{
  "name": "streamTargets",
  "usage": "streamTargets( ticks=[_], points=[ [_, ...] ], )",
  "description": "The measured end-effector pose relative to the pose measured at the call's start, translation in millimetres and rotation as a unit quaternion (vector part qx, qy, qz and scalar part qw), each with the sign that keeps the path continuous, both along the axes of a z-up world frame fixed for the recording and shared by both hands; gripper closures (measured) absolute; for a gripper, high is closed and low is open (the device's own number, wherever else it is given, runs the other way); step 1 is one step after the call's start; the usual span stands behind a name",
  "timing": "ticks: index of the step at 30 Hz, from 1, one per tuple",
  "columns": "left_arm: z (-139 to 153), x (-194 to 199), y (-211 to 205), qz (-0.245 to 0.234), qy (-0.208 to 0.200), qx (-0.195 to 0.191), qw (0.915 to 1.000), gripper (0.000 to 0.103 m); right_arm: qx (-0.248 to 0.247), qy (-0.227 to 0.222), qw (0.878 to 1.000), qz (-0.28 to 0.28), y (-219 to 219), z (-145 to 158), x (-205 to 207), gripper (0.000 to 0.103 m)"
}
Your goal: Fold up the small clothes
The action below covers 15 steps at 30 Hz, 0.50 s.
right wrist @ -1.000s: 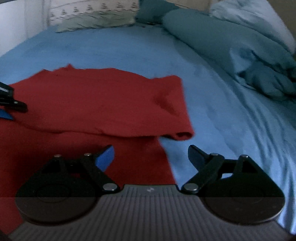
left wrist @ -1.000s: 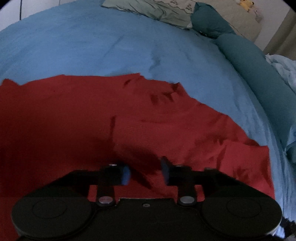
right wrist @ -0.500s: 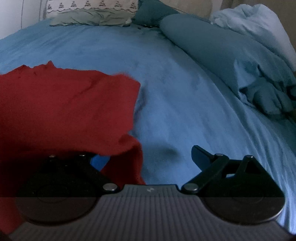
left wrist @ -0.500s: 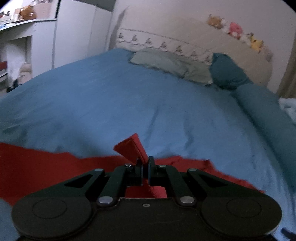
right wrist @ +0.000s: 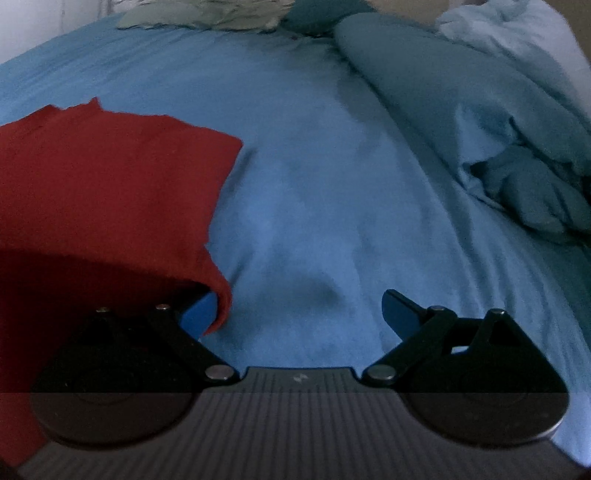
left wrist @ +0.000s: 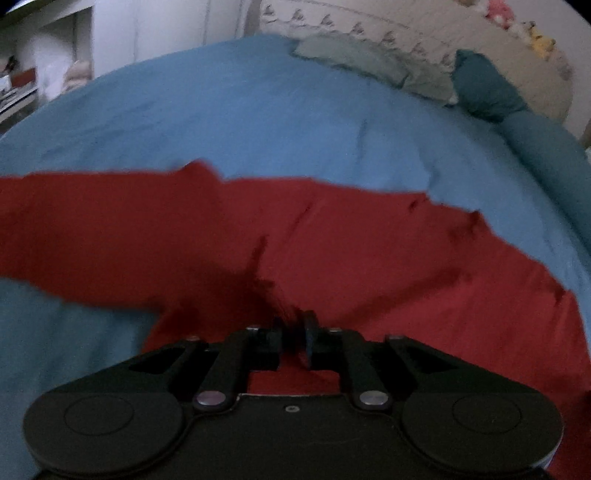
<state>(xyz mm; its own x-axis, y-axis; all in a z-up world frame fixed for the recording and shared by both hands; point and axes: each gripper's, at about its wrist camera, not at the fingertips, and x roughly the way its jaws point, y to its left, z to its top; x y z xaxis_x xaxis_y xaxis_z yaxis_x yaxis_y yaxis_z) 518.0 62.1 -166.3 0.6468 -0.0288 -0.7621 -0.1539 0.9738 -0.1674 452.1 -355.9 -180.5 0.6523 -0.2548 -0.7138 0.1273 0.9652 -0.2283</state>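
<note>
A red garment lies spread across the blue bed sheet. My left gripper is shut on a pinch of the red cloth at its near edge, and the fabric bunches into a dark crease just ahead of the fingertips. In the right wrist view the red garment fills the left side, and a hanging fold drapes over my left finger. My right gripper is open wide over the blue sheet, with nothing between its jaws.
A rolled teal duvet runs along the right side of the bed, with pale blue bedding behind it. Pillows and a padded headboard with soft toys are at the far end. White shelving stands at far left.
My left gripper closed on the red cloth, lifted it, and now holds it low over the spread garment. The garment's edge rose and draped over my right gripper's left finger, which stays open.
</note>
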Motion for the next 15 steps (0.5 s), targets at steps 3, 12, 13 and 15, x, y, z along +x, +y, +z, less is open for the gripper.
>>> streamTargets(
  ticks=[3, 12, 13, 15],
  points=[
    [9.6, -17.8, 8.1, 0.023, 0.004, 0.031, 0.9993, 0.072, 0.010, 0.003, 0.999, 0.040, -0.1, 16.4, -2.0, 0.000],
    [33.9, 3.0, -18.2, -0.030, -0.044, 0.042, 0.9977, 0.060, 0.173, -0.015, 0.980, 0.099, 49.9, 18.0, 26.8, 0.000],
    [32.1, 10.2, -23.5, -0.040, -0.047, 0.041, 0.9973, 0.060, 0.180, 0.004, 0.980, 0.081, 46.2, 6.3, 29.4, 0.000],
    [25.2, 20.3, -29.8, -0.054, -0.043, 0.038, 0.9969, 0.060, 0.197, -0.011, 0.977, 0.076, 38.0, -4.7, 17.4, 0.000]
  ],
)
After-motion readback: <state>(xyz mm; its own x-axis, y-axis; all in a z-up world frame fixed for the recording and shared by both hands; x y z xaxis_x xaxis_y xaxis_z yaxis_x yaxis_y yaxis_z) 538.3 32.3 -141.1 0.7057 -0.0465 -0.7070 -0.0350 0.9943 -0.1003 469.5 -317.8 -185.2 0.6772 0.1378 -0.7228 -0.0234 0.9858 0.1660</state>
